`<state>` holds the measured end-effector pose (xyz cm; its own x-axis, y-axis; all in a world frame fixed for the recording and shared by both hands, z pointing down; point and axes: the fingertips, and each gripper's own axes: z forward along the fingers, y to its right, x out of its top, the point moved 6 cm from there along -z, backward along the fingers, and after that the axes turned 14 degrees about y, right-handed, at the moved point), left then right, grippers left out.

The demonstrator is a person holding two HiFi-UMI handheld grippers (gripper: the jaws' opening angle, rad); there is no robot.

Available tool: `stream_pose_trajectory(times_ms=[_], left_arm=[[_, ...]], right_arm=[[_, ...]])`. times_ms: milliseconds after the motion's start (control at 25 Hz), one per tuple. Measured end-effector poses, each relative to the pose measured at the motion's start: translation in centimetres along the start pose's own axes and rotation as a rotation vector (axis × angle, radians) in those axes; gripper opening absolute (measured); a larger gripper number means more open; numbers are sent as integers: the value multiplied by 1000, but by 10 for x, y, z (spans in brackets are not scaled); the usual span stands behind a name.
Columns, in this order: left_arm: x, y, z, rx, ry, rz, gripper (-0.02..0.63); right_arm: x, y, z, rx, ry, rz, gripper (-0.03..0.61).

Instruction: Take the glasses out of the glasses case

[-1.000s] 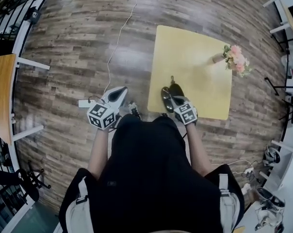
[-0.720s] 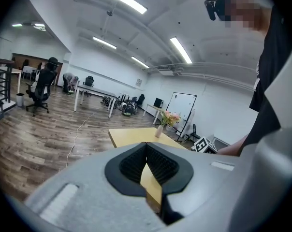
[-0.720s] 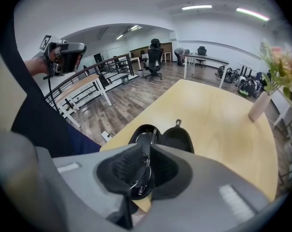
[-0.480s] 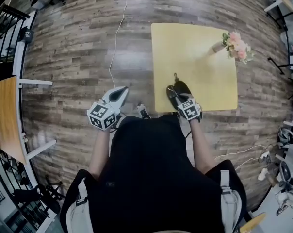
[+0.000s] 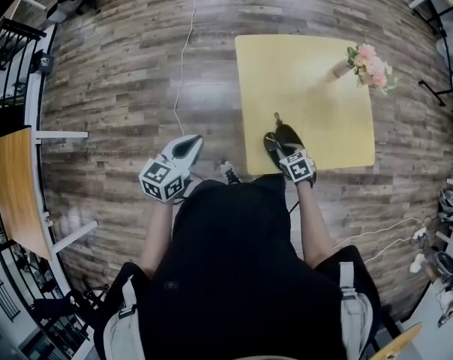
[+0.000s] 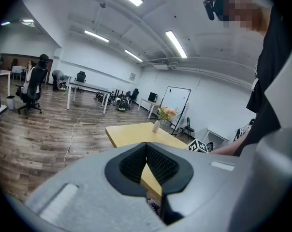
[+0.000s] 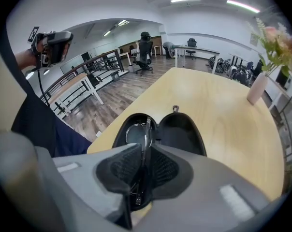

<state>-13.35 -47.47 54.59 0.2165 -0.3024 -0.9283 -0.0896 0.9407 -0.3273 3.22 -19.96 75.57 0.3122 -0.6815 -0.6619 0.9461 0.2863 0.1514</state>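
Case (image 7: pixel 182 129) lay open on table (image 7: pixel 223 105); our right claw (image 7: pixel 142 153) gripped glasses (image 7: pixel 135 133), not yet out; left claw (image 6: pixel 147 156) clenched, empty.

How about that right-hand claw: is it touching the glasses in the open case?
Touching. The right gripper view shows the right gripper with its pads closed on the thin frame of the glasses, which stand upright over the open glasses case.

We record a pale yellow table (image 5: pixel 309 66) on a brown wood-plank floor (image 5: pixel 121 66). At its near edge, the glasses case (image 7: pixel 182 129) is black and the glasses (image 7: pixel 146 127) are dark-framed. The left gripper (image 5: pixel 189 145) and right gripper (image 5: pixel 279 137) are grey, with black ribbed pads (image 7: pixel 124 170) and black-and-white square markers (image 5: pixel 160 180). The flowers (image 5: pixel 370 64) at the far right corner are pink.
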Motion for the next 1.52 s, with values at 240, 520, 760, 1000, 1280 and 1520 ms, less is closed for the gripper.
stream_pose_trajectory(times_ms=[240,520,760,1000,1280,1520], left_arm=[[4,0,3,-10,0,12,11],[7,-11,-6,39,30,5,11],[11,2,-5,49,49,-2,11],[11,7,5,46,57,-6,11],[8,22,25,50,64,-26,11],[7,44,41,70,89,-35,11]], right_arm=[[-3,-2,6,9,-6,10,64],[2,-2,8,16,-14,-11,20],[10,-1,-5,44,-10,-33,20],[23,4,-12,47,11,-59,18],[42,19,-33,59,64,-75,18],[57,32,-51,113,101,-123,18]])
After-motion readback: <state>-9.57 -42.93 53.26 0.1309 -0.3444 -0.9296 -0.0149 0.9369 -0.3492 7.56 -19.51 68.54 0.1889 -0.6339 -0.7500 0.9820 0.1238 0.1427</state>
